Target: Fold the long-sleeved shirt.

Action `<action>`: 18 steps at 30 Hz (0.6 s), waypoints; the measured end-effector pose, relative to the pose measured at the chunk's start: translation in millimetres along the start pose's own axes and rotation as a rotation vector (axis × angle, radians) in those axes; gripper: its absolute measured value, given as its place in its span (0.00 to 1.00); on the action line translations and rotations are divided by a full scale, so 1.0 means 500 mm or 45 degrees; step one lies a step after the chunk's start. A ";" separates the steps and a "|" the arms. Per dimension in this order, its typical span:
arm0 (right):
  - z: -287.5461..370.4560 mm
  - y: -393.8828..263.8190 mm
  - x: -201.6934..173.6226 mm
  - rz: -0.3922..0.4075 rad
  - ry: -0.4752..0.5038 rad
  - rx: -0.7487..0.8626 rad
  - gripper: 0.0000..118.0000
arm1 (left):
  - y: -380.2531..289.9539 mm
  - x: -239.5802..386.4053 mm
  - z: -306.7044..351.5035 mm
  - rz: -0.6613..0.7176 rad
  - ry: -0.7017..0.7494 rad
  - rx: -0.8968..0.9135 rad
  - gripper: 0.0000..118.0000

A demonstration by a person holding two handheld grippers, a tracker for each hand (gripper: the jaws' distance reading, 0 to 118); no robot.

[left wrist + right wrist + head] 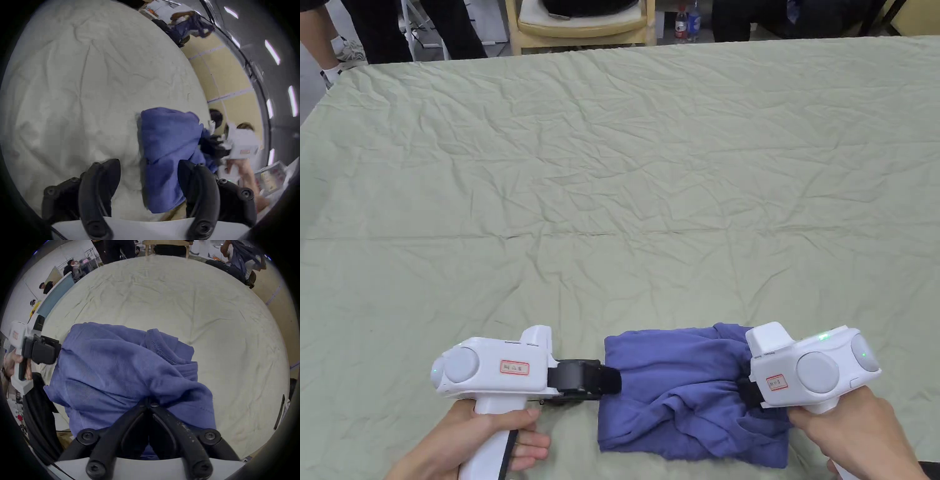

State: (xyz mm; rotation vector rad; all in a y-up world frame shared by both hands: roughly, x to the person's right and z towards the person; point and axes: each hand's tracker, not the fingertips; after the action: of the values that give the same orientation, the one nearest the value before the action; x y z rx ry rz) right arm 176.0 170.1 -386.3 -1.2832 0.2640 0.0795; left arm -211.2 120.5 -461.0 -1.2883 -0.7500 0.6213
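Two pairs of jaws frame the job, and they stand quite differently. The right gripper (150,404) has its jaws drawn together on a gather of the shirt (113,366), the cloth puckering at their tips in the right gripper view. The left gripper (149,168) has its jaws spread wide with nothing between them; in its own view one jaw overlaps the near edge of the bundle, and in the head view the jaws sit right at the shirt's left edge, though contact cannot be settled.

The blue shirt lies as a compact, lumpy bundle on the green-sheeted desk (625,187), close to the person's side, between the two grippers. A ribbed edge (155,344) sticks up from the top layer, and folds bunch toward the right-hand pinch.

The step in hand looks like tidying a nearly finished fold. To do it well, the right jaws should keep a small bite and draw the gather outward rather than upward, so lower layers stay put. The left jaws would best press or pinch the opposite edge as an anchor, then both ease apart evenly to flatten the creases and square the edges.
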 end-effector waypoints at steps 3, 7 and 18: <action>-0.002 -0.001 0.000 0.000 0.003 0.003 0.00 | 0.010 -0.022 -0.002 0.103 -0.124 0.012 0.66; -0.005 -0.002 0.007 -0.016 0.022 0.006 0.00 | 0.010 -0.017 -0.052 -0.001 -0.207 -0.003 0.66; -0.009 -0.006 0.011 -0.040 0.036 0.019 0.00 | 0.011 0.020 -0.169 0.023 -0.244 -0.102 0.18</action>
State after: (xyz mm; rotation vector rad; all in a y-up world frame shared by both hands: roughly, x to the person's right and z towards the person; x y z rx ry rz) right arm 181.2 164.5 -385.9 -1.2740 0.2680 0.0331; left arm -138.7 77.6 -474.0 -1.3221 -0.9297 0.7430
